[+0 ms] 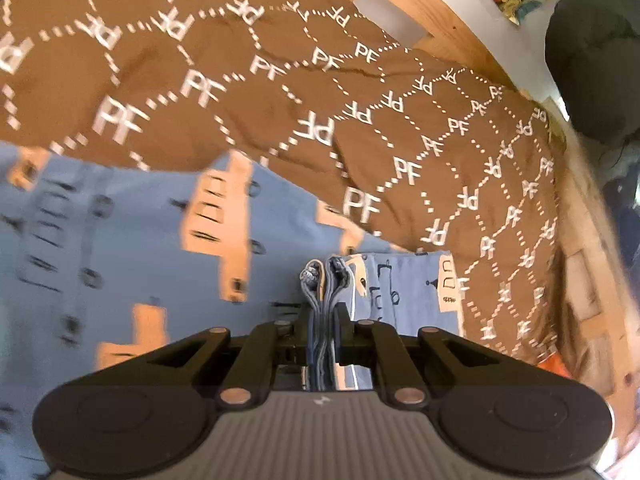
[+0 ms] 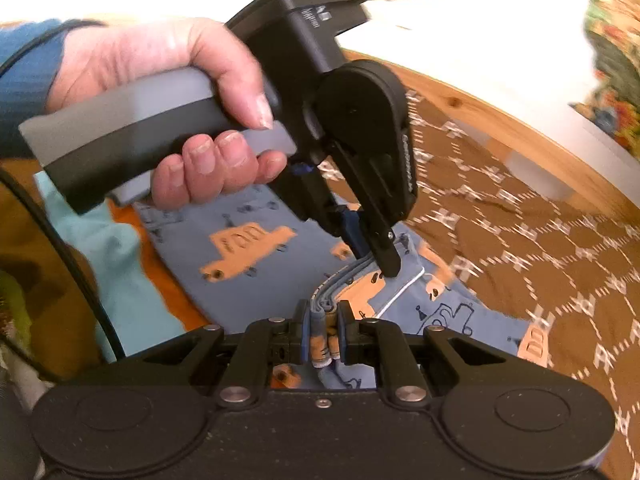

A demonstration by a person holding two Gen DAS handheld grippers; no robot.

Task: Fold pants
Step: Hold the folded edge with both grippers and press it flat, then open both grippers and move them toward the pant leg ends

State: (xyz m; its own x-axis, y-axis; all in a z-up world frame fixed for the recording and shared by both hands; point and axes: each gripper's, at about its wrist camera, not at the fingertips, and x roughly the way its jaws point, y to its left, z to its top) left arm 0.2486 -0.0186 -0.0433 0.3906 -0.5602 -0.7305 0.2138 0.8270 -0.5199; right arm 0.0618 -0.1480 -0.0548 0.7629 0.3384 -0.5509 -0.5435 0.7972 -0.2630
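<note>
At centre frame, the left gripper [image 2: 374, 256], held in a hand [image 2: 168, 92] and angled downward, and the right gripper [image 2: 322, 334] both clamp bunched blue cotton truck-print pants [image 2: 248, 264] on the brown patterned bedspread [image 2: 520, 220].

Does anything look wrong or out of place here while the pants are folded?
Nothing stands out. Both tools, left and right, pinch the stacked edge of the blue pants, which hang neatly over the brown bedspread.
</note>
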